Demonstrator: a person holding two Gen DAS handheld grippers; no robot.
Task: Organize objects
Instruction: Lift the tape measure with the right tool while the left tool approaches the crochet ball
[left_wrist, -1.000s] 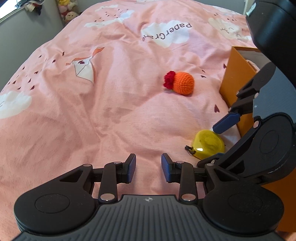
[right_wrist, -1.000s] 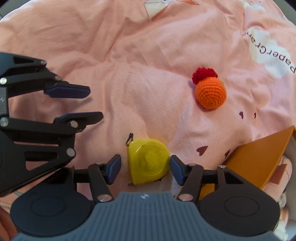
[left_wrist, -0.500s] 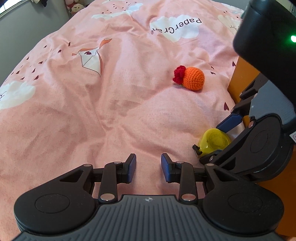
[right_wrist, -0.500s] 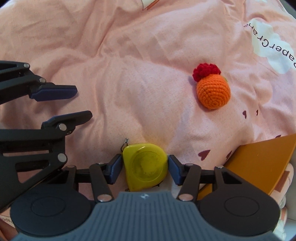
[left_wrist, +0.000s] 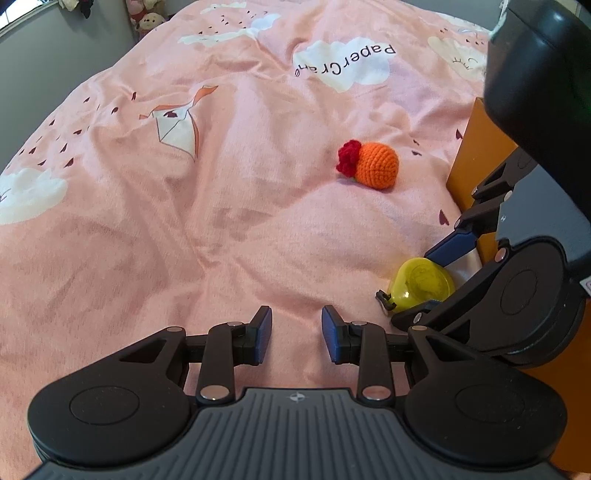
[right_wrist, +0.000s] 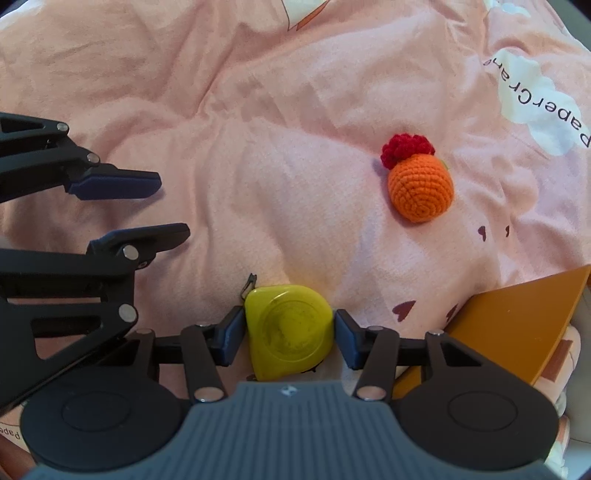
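Note:
A yellow tape measure (right_wrist: 288, 343) lies flat on the pink bedspread (left_wrist: 184, 240). My right gripper (right_wrist: 290, 325) points straight down over it, and both blue pads press its left and right sides. In the left wrist view the tape measure (left_wrist: 421, 284) shows between the right gripper's fingers (left_wrist: 452, 247). An orange crocheted ball with a red tuft (left_wrist: 375, 166) (right_wrist: 421, 188) rests further up the bed. My left gripper (left_wrist: 295, 325) hovers over bare bedspread left of the tape measure, jaws apart with nothing between them; it also shows as the left gripper (right_wrist: 166, 210) in the right wrist view.
An orange box (left_wrist: 469, 162) (right_wrist: 517, 325) stands open at the right, close to the tape measure, with pale items inside. The bedspread is wrinkled, with cloud and paper-crane prints. Stuffed toys (left_wrist: 147, 18) sit by the grey wall at the far left.
The right gripper's jaws have narrowed until both pads meet the tape measure's sides. The left gripper has kept its place and opening.

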